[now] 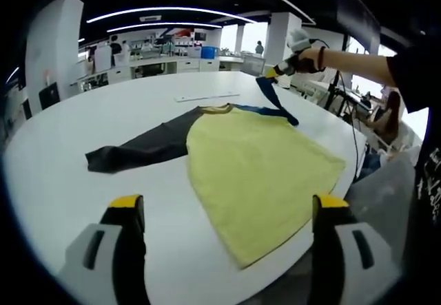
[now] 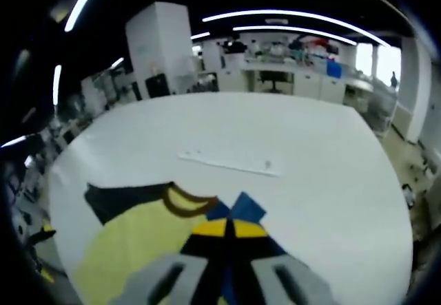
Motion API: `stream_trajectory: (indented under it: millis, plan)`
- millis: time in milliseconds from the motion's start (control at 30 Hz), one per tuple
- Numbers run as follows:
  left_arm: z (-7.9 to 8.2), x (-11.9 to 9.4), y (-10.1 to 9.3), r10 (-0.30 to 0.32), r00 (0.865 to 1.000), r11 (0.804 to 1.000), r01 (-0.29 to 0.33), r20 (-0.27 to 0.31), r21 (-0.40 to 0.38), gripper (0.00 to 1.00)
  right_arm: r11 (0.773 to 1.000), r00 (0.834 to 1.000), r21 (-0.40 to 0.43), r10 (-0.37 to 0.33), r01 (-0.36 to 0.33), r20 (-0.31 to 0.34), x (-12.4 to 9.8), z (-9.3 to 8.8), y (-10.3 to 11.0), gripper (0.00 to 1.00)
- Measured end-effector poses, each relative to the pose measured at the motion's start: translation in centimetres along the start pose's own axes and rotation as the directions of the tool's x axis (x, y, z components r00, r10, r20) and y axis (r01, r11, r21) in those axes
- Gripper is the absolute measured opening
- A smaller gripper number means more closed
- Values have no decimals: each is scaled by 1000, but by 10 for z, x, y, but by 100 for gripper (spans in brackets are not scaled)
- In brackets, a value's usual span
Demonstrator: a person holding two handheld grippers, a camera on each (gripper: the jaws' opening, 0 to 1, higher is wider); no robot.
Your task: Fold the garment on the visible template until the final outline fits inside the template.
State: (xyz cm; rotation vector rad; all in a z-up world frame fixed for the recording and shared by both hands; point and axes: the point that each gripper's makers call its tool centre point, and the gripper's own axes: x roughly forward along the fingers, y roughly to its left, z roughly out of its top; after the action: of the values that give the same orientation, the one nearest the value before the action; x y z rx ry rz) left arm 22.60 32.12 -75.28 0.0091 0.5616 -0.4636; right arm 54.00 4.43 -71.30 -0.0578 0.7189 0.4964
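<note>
A yellow shirt (image 1: 255, 174) with a brown collar (image 1: 217, 109) lies flat on the white round table (image 1: 138, 105). Its dark sleeve (image 1: 138, 150) stretches out to the left. In the left gripper view, my right gripper (image 1: 282, 71) holds the blue sleeve (image 1: 275, 98) lifted off the table at the far side. My left gripper (image 1: 229, 205) hangs open over the shirt's near hem, jaws wide apart, holding nothing. In the right gripper view, the right gripper (image 2: 227, 229) is shut on the blue sleeve (image 2: 241, 208), with the yellow body (image 2: 131, 250) and dark sleeve (image 2: 120, 198) to its left.
A pale flat strip (image 1: 207, 97) lies on the table beyond the collar, also seen as a strip (image 2: 231, 162) in the right gripper view. The person's arm (image 1: 358, 60) reaches in from the right, near the table edge (image 1: 344, 140). Benches and pillars stand far behind.
</note>
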Motion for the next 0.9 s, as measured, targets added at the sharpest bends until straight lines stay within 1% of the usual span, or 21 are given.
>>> stream_trajectory:
  millis: [133,200,233,333,400,500,700,900]
  plan:
    - [-1,1,0,-1,1000,1000,1,0,-2,99,1000,1000,-20,21,-21,-9,5,2,12,0]
    - [-1,2,1,-1,1000,1000,1,-1,-4,99,999,1000,-28,30,-30,-11,10,6,14,0]
    - [-1,2,1,-1,1000,1000,1,-2,-4,99,999,999,-36,38,-39,-13,11,6,21,0]
    - [-2,2,0,-1,1000,1000,1,-5,-3,99,997,999,-52,48,-49,-13,13,8,29,0]
    - [-4,2,1,5,1000,1000,-5,-15,7,99,996,999,-71,45,-46,-9,15,12,31,0]
    - [-3,2,1,6,1000,1000,-6,-12,2,99,991,998,-123,60,-60,-5,16,18,43,0]
    - [-1,2,0,7,1000,1000,-7,1,-10,99,984,995,-147,99,-95,15,17,33,62,0]
    - [-3,4,1,5,1000,1000,-5,-2,-14,99,977,991,-177,129,-123,23,17,40,82,0]
